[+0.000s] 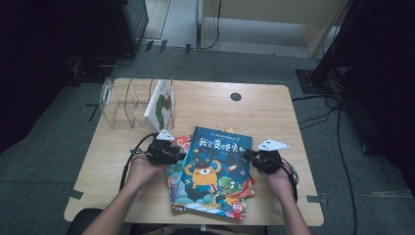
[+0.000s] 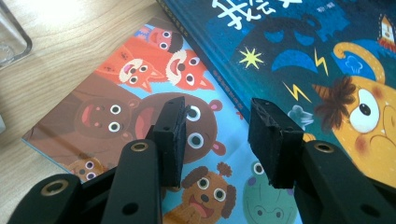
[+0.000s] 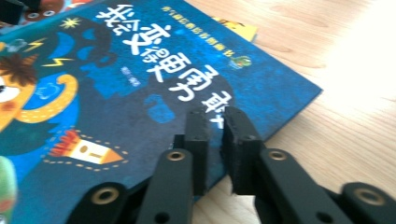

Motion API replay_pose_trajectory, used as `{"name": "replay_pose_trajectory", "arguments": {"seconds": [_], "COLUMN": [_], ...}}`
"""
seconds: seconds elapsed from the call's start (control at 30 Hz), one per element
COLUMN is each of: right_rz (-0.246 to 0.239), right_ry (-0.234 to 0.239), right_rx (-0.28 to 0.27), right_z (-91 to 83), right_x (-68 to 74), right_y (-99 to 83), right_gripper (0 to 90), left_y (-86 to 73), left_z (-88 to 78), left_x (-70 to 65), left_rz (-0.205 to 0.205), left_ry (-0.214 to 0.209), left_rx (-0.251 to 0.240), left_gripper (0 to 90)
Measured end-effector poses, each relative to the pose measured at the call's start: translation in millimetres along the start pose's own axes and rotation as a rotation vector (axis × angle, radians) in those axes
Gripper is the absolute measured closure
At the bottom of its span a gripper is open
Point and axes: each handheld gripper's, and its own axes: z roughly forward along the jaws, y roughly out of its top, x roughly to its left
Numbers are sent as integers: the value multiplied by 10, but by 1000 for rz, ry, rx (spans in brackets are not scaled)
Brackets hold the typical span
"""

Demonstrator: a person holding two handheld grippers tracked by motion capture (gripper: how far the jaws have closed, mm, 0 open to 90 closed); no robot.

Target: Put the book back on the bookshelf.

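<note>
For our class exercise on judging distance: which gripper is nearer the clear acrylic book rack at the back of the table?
Left. The left gripper sits just in front of the clear rack, below its standing book. The right gripper is across the blue book, far to the rack's right.

left claw (image 2: 217, 140) jaws wide apart; right claw (image 3: 215, 149) jaws narrow, slim gap; forearms converge.

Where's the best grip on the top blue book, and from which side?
Take the blue book by its right-hand edge, coming in from the right. It lies flat on the stack, and that edge overhangs the table, so the jaws of the right gripper can likely straddle the thin cover there.
</note>
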Motion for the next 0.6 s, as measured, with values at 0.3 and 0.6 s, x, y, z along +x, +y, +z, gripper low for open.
{"name": "replay_pose_trajectory", "arguments": {"seconds": [0.3, 0.6], "right_rz": [70, 77], "right_ry": [-63, -53], "right_rx": [6, 20], "right_z": [-59, -11], "right_x": [-196, -197], "right_y": [-59, -58], "right_gripper": [852, 868], "left_y": [1, 9], "left_z": [8, 8], "left_x": [8, 24], "left_rz": [-5, -25], "left_ry": [36, 31], "left_rx": [-4, -8], "left_gripper": [713, 709]}}
